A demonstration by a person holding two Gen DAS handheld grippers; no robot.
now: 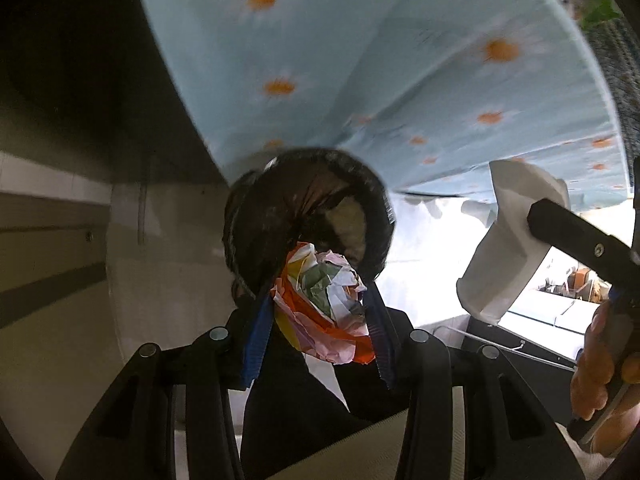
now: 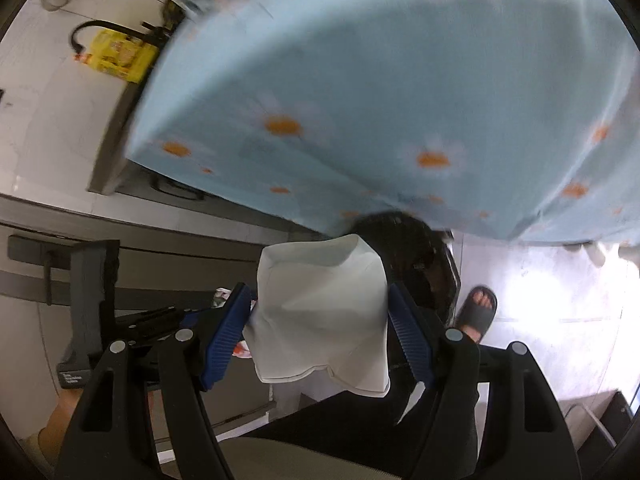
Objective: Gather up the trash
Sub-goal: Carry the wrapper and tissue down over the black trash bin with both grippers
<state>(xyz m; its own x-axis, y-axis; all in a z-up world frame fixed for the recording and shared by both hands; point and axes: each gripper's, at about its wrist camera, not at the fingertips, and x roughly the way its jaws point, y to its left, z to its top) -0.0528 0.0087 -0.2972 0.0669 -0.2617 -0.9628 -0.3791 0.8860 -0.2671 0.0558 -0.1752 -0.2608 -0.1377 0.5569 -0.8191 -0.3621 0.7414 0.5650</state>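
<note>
In the left wrist view my left gripper (image 1: 320, 300) is shut on a crumpled multicoloured wrapper (image 1: 324, 308), its blue pads pressing both sides. Just beyond it gapes a round bin lined with a black bag (image 1: 308, 208), on the floor under the table edge. My right gripper (image 2: 320, 320) is shut on a crushed white paper cup (image 2: 324, 312); the same cup (image 1: 508, 248) shows at the right of the left wrist view, held in black fingers (image 1: 568, 228). In the right wrist view the black bin (image 2: 416, 256) lies partly behind the cup.
A table under a light blue daisy-print cloth (image 1: 380, 72) (image 2: 380, 100) overhangs the bin. A foot in a dark sandal (image 2: 478, 310) stands on the pale tiled floor by the bin. A yellow packet (image 2: 120, 54) lies on the floor at the far left. A hand (image 1: 600, 368) grips the right tool.
</note>
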